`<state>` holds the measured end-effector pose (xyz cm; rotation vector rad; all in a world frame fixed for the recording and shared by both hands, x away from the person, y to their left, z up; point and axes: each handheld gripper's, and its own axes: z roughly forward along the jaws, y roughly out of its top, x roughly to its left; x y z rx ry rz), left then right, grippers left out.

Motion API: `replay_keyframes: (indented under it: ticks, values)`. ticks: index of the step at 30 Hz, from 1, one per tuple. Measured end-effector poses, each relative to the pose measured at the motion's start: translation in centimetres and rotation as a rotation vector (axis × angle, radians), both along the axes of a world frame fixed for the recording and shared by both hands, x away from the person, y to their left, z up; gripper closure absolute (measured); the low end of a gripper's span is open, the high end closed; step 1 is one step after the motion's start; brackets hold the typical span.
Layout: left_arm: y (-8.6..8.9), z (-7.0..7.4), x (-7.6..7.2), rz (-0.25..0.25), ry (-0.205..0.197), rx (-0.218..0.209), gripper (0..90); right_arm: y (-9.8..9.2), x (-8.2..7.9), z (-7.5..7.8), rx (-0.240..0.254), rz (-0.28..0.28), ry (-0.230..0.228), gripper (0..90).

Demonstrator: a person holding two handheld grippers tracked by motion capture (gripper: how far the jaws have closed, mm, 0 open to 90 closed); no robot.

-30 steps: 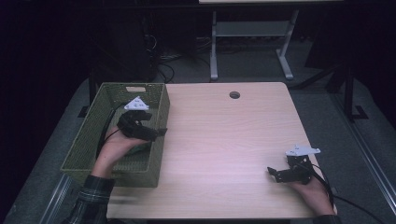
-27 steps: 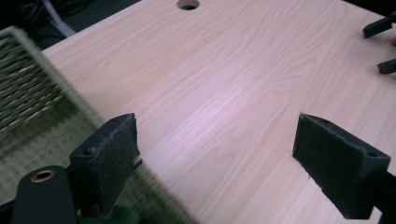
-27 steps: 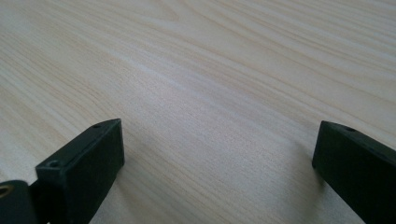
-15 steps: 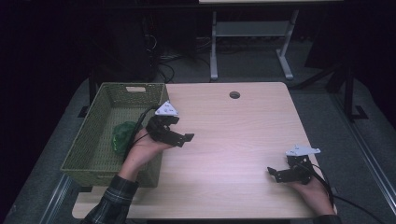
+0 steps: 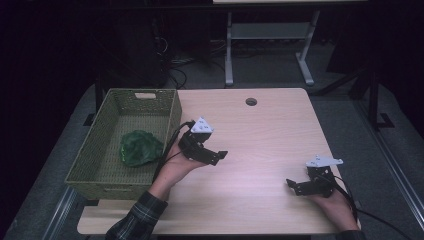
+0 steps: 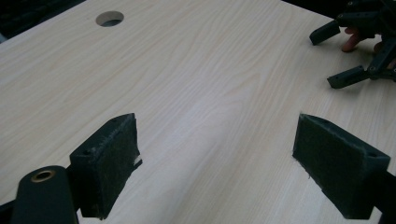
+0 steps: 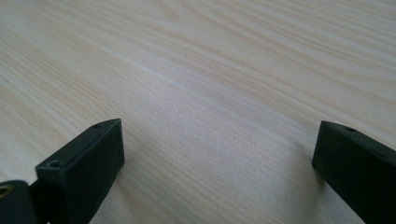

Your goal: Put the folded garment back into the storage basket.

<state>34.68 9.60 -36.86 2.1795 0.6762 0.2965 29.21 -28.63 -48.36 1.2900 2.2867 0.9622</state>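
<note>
the crumpled green cloth [image 5: 140, 148] lies in the woven olive basket [image 5: 80, 167] at the table's left; both the left gripper [image 5: 216, 154] and right gripper [image 5: 296, 185] gape wide, empty, best kept low over the pale wooden tabletop [image 5: 260, 135].

The table [image 5: 260, 145] is lit evenly from above, surroundings are left dark; soft shadows are cast beneath slightly blurred near jaws

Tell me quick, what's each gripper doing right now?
Left gripper: open, holding nothing, over the table.
Right gripper: open, holding nothing, low over the table.
</note>
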Motion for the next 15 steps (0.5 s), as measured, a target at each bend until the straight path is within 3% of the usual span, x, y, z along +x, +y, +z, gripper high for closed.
replay_keyframes:
  ticks: [11,15]
  values:
    - [-2.1,-2.9,-0.6,-0.021,-0.009,0.019,13.4,0.0,0.0,0.0,-0.001,0.001,0.000,1.9]
    - [-2.8,-4.5,-0.9,-0.042,0.002,0.047,13.3,0.0,0.0,0.0,-0.001,0.001,0.000,1.9]
